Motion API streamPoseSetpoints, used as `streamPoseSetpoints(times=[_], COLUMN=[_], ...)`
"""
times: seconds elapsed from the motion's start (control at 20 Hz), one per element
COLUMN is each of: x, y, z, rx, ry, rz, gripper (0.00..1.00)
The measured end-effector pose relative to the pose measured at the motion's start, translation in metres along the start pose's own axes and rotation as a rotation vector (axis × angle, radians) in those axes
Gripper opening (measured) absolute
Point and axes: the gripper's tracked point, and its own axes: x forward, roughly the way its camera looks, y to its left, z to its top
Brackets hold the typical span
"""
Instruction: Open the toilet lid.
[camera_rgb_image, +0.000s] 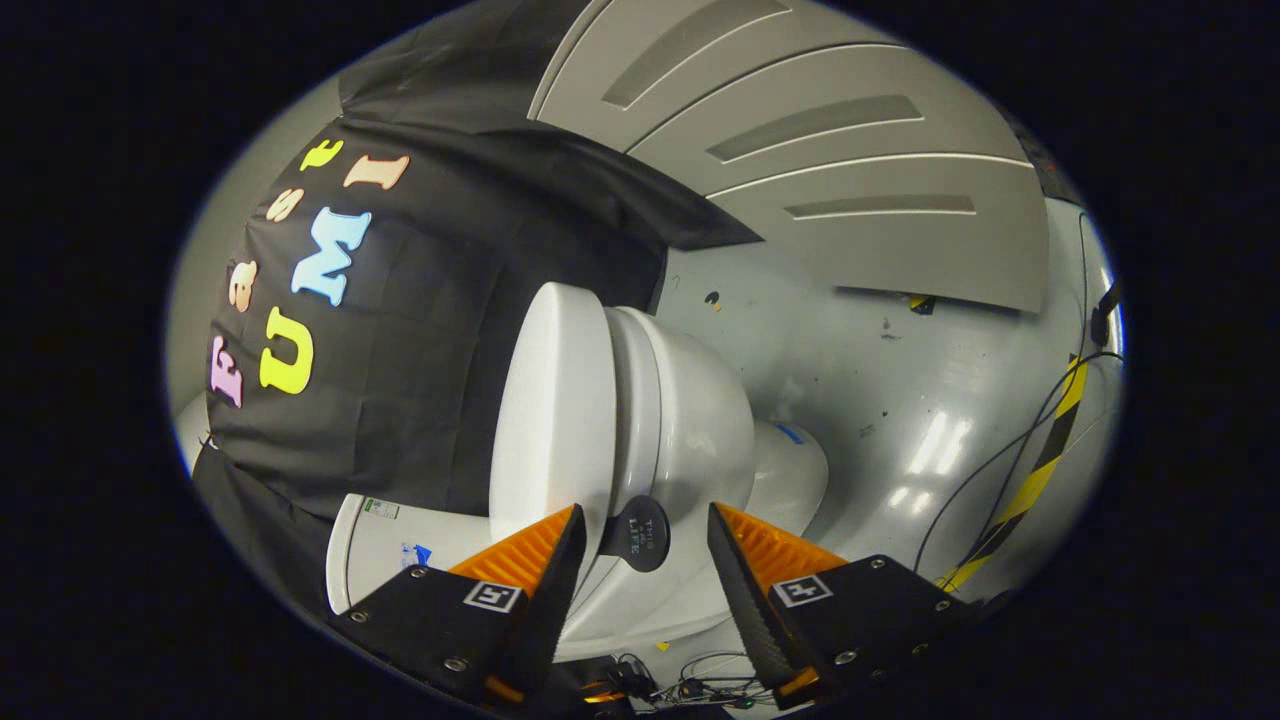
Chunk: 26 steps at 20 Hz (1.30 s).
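The view is rolled onto its side, so the toilet (690, 430) seems to lie sideways. The claw (645, 545) has its fingers apart, holding nothing, and straddles the near front edge where the lid (550, 420) meets the bowl. A small dark round tab (640, 533) sits between the fingertips, probably the lifting point. The lid looks closed, flat on the seat, its long axis running from the fingers toward the far tank (400, 545) by the black cloth.

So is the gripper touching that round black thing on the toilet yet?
Apart. In the gripper view the gripper is open, and the round black tab on the toilet lid sits between the fingers with a clear gap on each side.
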Motion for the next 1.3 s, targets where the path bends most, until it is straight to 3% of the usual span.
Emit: streamPoseSetpoints(times=[0.05, 0.1, 0.4, 0.65, 1.15, 1.3], x=[0.0027, 0.0048, 0.0081, 0.0095, 0.0052, 0.0036], y=[-0.0009, -0.0019, 0.0004, -0.0017, 0.0010, 0.0051], z=[-0.0012, -0.0001, 0.0012, -0.0039, -0.0031, -0.0015], rx=[0.005, 0.006, 0.009, -0.021, -0.020, -0.006], ry=[0.005, 0.005, 0.015, 0.045, 0.048, 0.053], rz=[0.001, 0.002, 0.029, 0.029, 0.029, 0.038], gripper=[0.71, 0.58, 0.30, 0.21, 0.12, 0.04])
